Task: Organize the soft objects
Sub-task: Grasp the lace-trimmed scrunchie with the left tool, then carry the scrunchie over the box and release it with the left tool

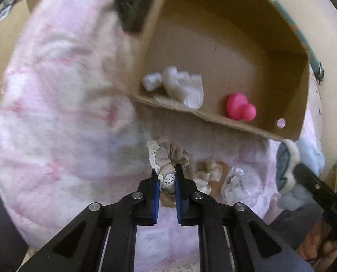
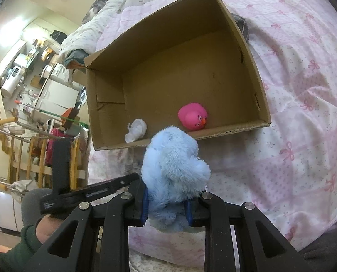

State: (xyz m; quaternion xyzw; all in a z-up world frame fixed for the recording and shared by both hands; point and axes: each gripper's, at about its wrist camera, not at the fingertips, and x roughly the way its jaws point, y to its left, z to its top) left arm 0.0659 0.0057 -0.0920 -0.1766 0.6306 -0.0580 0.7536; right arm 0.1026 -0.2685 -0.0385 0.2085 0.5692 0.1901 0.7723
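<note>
My left gripper (image 1: 166,179) is shut on a beige scrunchie with white lace trim (image 1: 166,158), just in front of the cardboard box (image 1: 213,117). My right gripper (image 2: 167,206) is shut on a fluffy light-blue plush toy (image 2: 173,170), held before the box's near wall (image 2: 227,131). The plush and right gripper also show at the right of the left wrist view (image 1: 297,170). Inside the box lie a pink rubber duck (image 2: 193,115) (image 1: 239,110) and a white soft item (image 2: 136,132) (image 1: 177,86).
The box sits on a pink bow-patterned quilt (image 2: 293,113). A second beige scrunchie (image 1: 209,172) and a clear plastic wrapper (image 1: 234,183) lie on the quilt beside the held one. A dark grey item (image 1: 132,2) lies behind the box. Cluttered room furniture is to the left (image 2: 32,79).
</note>
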